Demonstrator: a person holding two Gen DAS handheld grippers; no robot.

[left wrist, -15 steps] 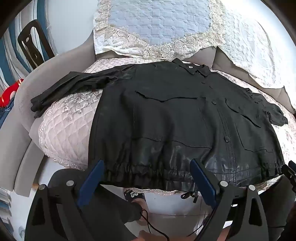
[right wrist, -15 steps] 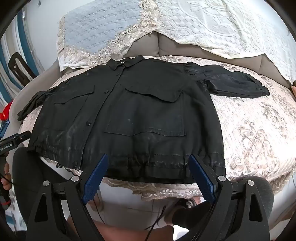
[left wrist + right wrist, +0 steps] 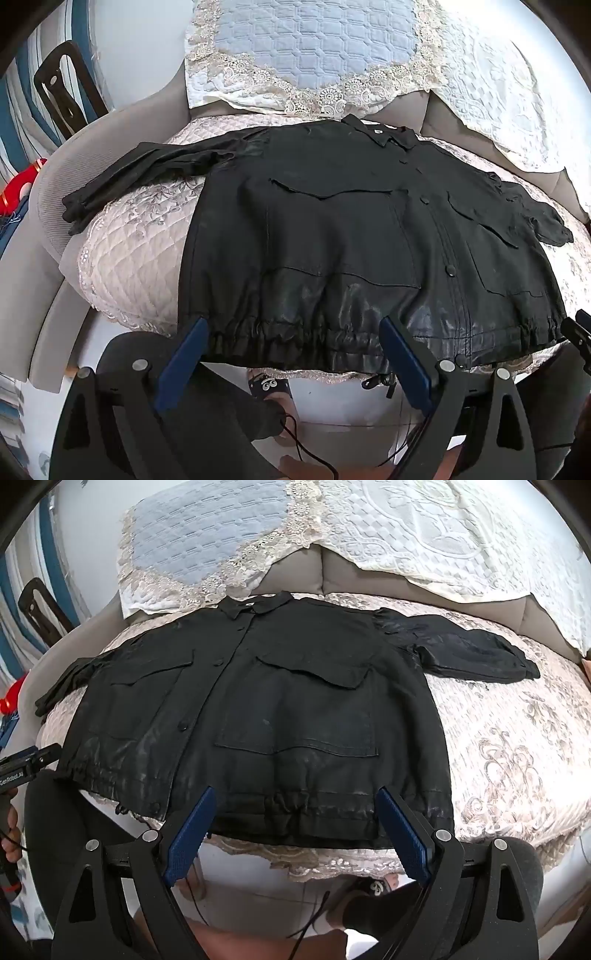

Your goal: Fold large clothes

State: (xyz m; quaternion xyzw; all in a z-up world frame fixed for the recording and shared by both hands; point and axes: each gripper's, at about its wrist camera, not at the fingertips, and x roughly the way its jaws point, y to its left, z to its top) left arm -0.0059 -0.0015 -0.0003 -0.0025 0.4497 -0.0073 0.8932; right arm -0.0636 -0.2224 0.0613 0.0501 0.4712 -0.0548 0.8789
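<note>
Left wrist view, one black jacket (image 3: 332,240), two sleeves spread, both grippers' fingers wide apart.

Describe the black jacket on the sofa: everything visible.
The black button-front jacket lies flat, front up and buttoned, on the pale quilted lace-edged sofa cover. Its collar points at the backrest, its gathered drawstring hem at the seat's front edge. It has two flapped chest pockets above large patch pockets. The fabric looks thin, with a slight sheen near the hem. Both sleeves are spread sideways. Neither open gripper touches it.
</note>
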